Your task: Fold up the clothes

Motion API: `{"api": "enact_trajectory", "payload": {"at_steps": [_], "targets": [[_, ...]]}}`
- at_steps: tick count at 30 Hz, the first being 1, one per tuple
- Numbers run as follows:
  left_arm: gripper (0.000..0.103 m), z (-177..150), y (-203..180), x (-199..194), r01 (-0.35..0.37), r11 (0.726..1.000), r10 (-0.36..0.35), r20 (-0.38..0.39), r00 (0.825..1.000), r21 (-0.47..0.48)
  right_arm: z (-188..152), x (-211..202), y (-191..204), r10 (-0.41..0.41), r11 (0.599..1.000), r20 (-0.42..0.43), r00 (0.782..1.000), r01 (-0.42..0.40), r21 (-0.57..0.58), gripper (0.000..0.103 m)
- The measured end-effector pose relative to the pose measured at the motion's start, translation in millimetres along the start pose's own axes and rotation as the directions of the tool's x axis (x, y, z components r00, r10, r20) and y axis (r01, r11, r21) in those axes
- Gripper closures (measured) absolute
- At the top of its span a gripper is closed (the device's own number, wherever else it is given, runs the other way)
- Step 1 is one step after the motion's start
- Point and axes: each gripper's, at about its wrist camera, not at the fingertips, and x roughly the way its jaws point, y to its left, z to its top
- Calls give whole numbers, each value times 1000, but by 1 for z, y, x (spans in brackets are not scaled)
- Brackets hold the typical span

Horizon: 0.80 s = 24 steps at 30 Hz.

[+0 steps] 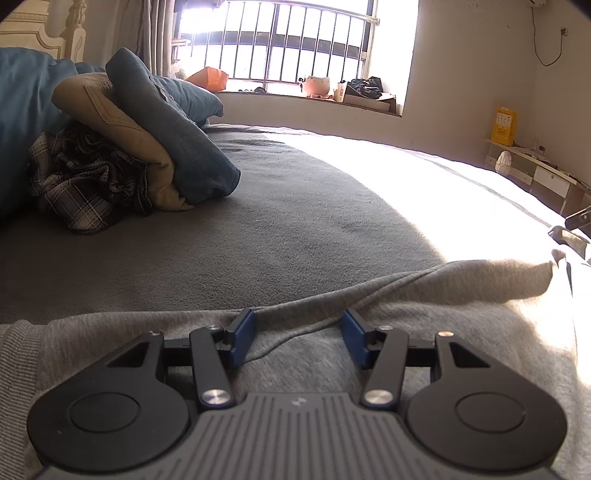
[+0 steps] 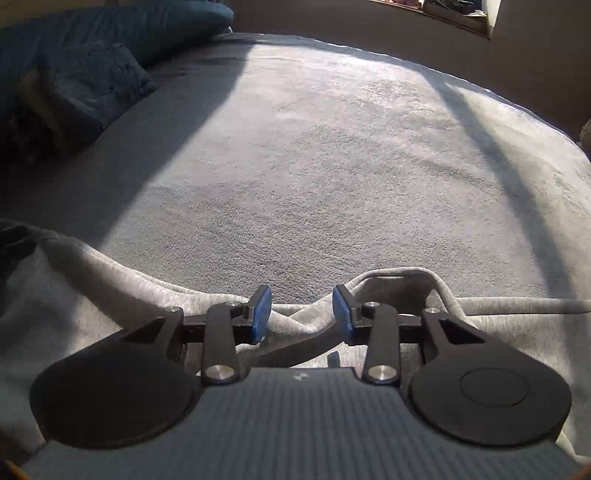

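A light grey sweatshirt (image 1: 443,295) lies spread on the bed, wrinkled, with a raised fold running across it. My left gripper (image 1: 299,332) hovers low over it, jaws open; the fold passes between the blue pads (image 1: 243,332) without being pinched. In the right wrist view the same sweatshirt (image 2: 92,295) fills the near edge, its hem curling up into a ridge. My right gripper (image 2: 302,312) stands open over that ridge, and its blue pads (image 2: 341,310) are clear of the cloth on either side.
The bed's grey blanket (image 1: 295,203) stretches ahead, half in sunlight. A pile of plaid (image 1: 81,184), beige (image 1: 122,125) and blue (image 1: 177,140) garments sits at the far left by blue pillows (image 2: 110,33). A window ledge (image 1: 314,103) and a low shelf (image 1: 535,170) lie beyond the bed.
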Motion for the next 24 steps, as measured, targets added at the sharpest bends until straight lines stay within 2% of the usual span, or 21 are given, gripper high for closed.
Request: {"api": "enact_trajectory", "payload": {"at_steps": [2,4,8,11,14,16,18,20,22,24], "targets": [[49,1,-1,0,-6,1000,6,-3,1000,4,-4,-31,-32,-80,987,49,996,72,145,61],[48,2,-3,-1,-14,1000,14,-7,1000,9,-14,-62,-60,-164,952,62,985,141,273,61],[49,11,-7,-12,-25,1000,25,-13,1000,5,-45,-127,-103,-309,836,65,949,238,495,61],[49,20,-10,-34,7,1000,-7,34,999,-14,-69,-167,-118,-386,740,74,920,261,620,61],[48,29,-21,-45,93,996,-92,60,994,-12,-83,-195,-115,-455,681,59,888,305,665,61],[48,35,-30,-40,166,986,-165,47,985,-16,-79,-206,-109,-487,660,50,872,330,675,61],[48,35,-42,-23,221,975,-221,-5,975,-13,-62,-216,-101,-518,653,61,853,348,673,61],[48,31,-49,-4,248,969,-249,-35,968,-21,-42,-226,-91,-547,650,79,834,363,667,61],[49,25,-48,16,246,968,-250,-93,964,-55,-20,-232,-78,-567,655,96,818,377,655,61],[48,17,-39,23,272,958,-277,-56,959,-94,6,-232,-64,-584,668,103,805,405,624,61]]}}
